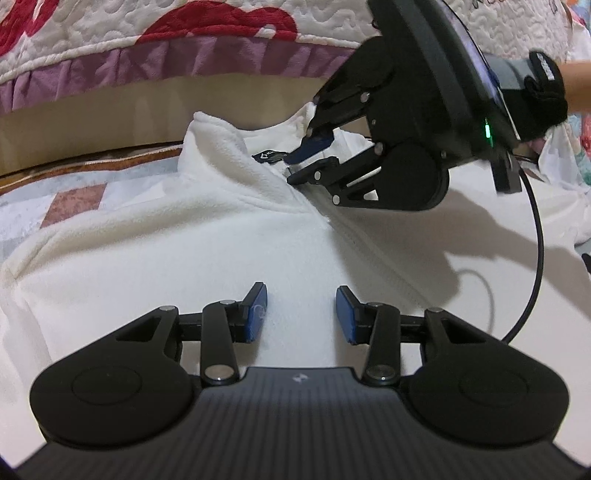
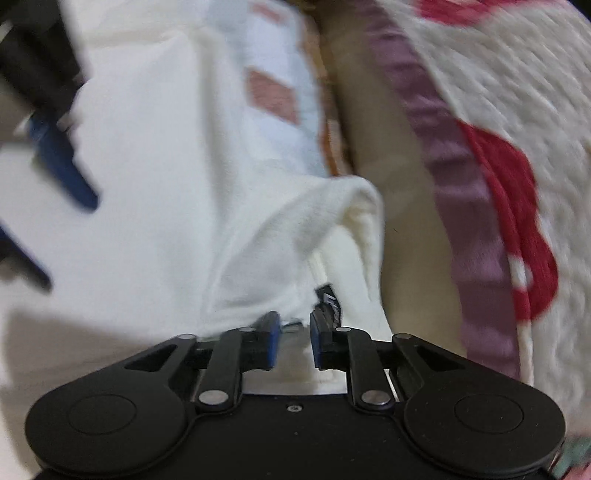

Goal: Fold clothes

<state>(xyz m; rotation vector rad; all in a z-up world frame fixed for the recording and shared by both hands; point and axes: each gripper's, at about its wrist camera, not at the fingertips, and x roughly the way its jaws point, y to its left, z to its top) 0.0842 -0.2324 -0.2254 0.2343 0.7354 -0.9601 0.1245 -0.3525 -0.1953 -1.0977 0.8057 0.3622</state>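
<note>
A white fleece (image 1: pixel 155 251) lies spread flat on a patterned bed cover (image 1: pixel 70 199), collar toward twelve o'clock, its zip (image 1: pixel 373 254) running down the front. The left gripper (image 1: pixel 301 314) hangs low over the chest, jaws partly open with only flat cloth beneath them, nothing pinched. At two o'clock in the left view the right gripper (image 1: pixel 308 157), held by a gloved hand (image 1: pixel 543 92), is at the collar opening beside the dark neck label (image 1: pixel 267 157). Its jaws stand a little apart, with collar cloth in the gap, not clamped. Beyond, at twelve, a quilt (image 1: pixel 229 22) with red shapes and a purple frill.
</note>
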